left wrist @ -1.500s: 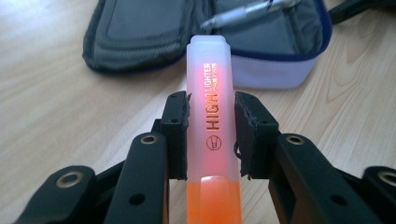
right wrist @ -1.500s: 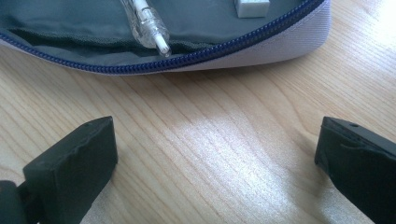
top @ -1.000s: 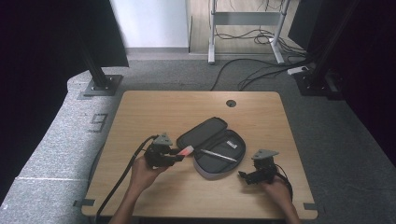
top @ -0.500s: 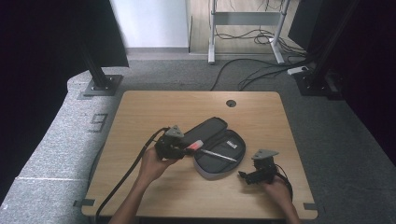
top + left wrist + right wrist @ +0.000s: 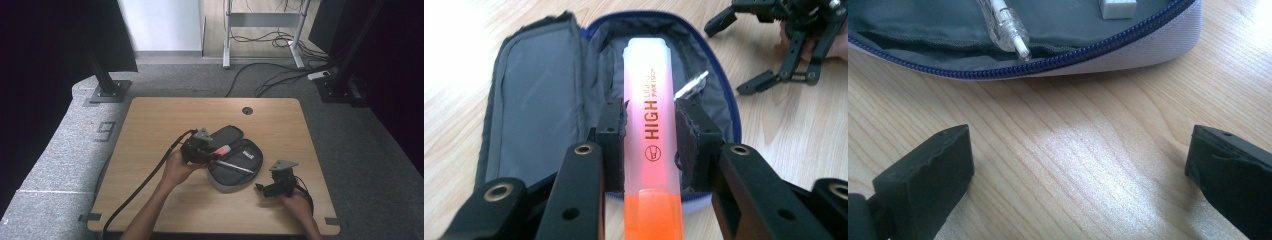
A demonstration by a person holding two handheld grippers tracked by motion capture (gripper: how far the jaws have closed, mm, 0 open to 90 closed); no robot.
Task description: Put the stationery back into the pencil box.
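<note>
We see a grey carpet floor with black stands and cables behind, and in the middle a light wooden bench [image 5: 150, 120]. On the bench lies an open pencil case [image 5: 235, 162], dark grey inside with a blue zipper, its lid folded back toward the far side.

The left claw [image 5: 651, 132] is clenched on an orange highlighter [image 5: 650, 115]. Both pads [image 5: 614, 135] press on the 2 sides of its pale body, and the orange cap end points back toward the camera of this claw. In the left gripper view the highlighter is above the open case, along its length; we cannot tell if it touches the lining. In the high view the left claw [image 5: 207, 149] is at the near left edge of the case, with the highlighter [image 5: 222, 149] over it.

Inside the case lies a clear pen [image 5: 1003, 25], and a small white block [image 5: 1118, 7] sits near the zipper.

The right claw [image 5: 1080, 165] is released, its 2 jaws wide apart over bare wood just beside the near wall of the case, holding nothing. In the high view the right claw [image 5: 262, 189] is to the right of the case.
</note>
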